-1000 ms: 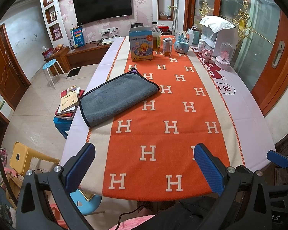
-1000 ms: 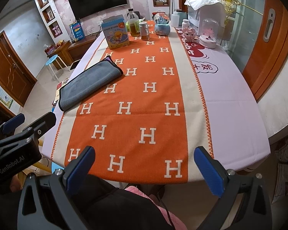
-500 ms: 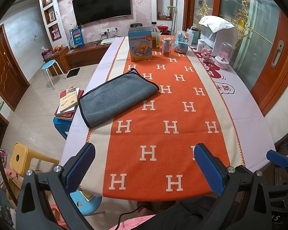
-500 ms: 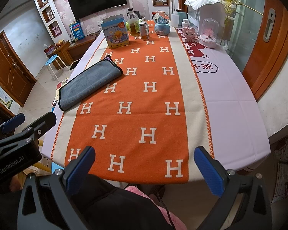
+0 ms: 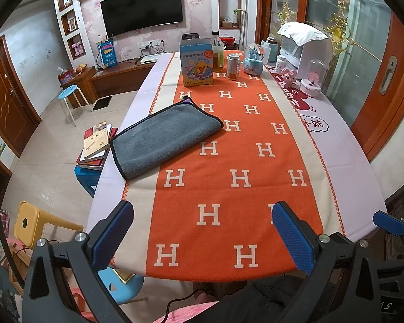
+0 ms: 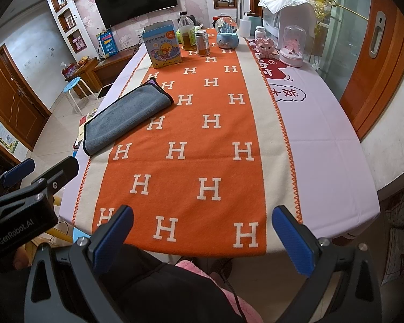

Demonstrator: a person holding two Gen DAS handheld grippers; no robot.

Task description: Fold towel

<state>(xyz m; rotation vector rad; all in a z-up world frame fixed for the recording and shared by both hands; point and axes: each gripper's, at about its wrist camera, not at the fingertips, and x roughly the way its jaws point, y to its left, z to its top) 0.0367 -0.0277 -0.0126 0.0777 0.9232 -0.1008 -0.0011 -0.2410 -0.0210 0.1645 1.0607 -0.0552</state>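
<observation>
1. Blue-padded fingers of the left gripper (image 5: 202,231) stand spread wide at the near table edge, holding nothing; the right gripper (image 6: 202,235) is likewise spread and holds nothing.
2. Seen from the right wrist, the left gripper's black body sits at lower left, printed "GenRobot.AI"; the left wrist view shows only one blue fingertip of the right gripper at its right edge.
3. An orange table runner (image 5: 237,196) patterned with white "H" letters covers the middle of the table (image 5: 344,145), with lilac cloth on either side.
4. The grey towel (image 5: 164,141), black-edged and folded, lies flat on the left part of the table, well apart from both grippers. Its long axis runs diagonally, near-left to far-right, with the far end on the orange and the near end at the table's left edge.
5. Books (image 5: 97,144), stacked beside the table's left edge, show clearly in the left wrist view only.
6. At the far end stand a blue duck box (image 6: 163,45) reading "B.DUCK", a bottle (image 6: 187,33), a jar (image 6: 203,43) and a snow globe (image 6: 227,36).
7. Red characters on the lilac cloth at right are not legible to me.
</observation>
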